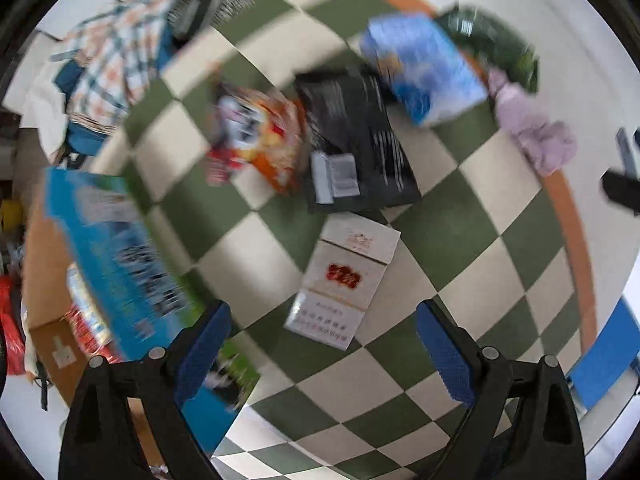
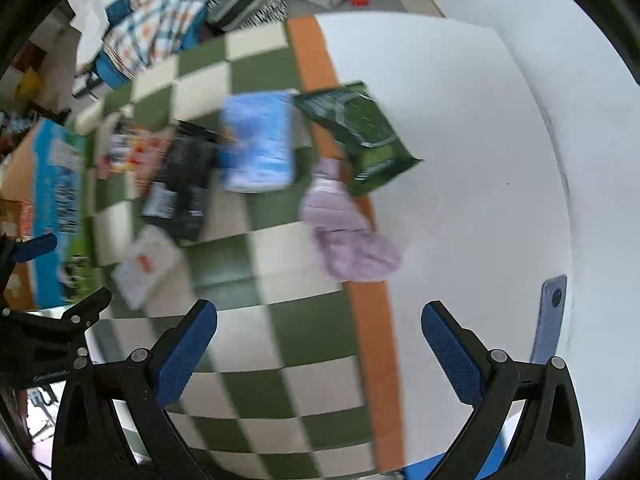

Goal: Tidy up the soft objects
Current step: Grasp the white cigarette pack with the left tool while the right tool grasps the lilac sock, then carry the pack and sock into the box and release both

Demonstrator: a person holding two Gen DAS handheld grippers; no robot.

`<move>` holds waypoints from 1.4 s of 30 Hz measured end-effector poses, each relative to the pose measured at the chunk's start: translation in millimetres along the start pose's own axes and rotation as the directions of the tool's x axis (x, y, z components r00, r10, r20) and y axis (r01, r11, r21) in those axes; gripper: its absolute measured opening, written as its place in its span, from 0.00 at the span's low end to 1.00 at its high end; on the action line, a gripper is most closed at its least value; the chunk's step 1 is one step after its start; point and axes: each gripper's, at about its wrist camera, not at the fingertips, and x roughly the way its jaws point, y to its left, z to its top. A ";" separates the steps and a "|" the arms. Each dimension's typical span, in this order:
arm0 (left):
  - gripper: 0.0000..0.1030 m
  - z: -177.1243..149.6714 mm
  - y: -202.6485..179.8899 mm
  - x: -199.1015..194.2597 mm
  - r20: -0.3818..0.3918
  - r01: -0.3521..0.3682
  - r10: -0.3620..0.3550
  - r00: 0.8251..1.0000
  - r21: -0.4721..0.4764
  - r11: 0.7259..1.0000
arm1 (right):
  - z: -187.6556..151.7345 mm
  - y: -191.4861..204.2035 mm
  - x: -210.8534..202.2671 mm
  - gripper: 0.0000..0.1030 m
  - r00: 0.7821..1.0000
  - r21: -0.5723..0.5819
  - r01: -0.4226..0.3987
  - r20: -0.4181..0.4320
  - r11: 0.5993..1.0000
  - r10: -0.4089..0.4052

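On the green-and-cream checkered cloth (image 1: 452, 240) lie a lilac soft cloth (image 1: 536, 132) (image 2: 348, 236), a blue soft pack (image 1: 424, 68) (image 2: 258, 146), a dark green pouch (image 1: 492, 44) (image 2: 362, 132), a black pouch (image 1: 356, 140) (image 2: 186, 184), an orange snack bag (image 1: 260, 136) (image 2: 132, 152) and a white carton (image 1: 344, 280) (image 2: 146, 264). My left gripper (image 1: 324, 352) is open and empty above the cloth, just short of the carton. My right gripper (image 2: 320, 352) is open and empty, hovering near the cloth's orange border, short of the lilac cloth.
A blue box (image 1: 116, 256) (image 2: 56, 208) sits at the left on a cardboard box (image 1: 44, 280). A plaid fabric pile (image 1: 116, 52) (image 2: 160, 12) lies at the back left. A white table surface (image 2: 460, 160) extends right, with a phone (image 2: 550, 316) on it.
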 end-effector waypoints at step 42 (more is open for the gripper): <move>0.54 -77.4 -8.0 17.3 0.032 0.164 -0.161 0.986 -0.256 0.953 | -17.6 13.8 63.4 0.25 0.990 -0.007 -0.113 -0.090 0.994 0.112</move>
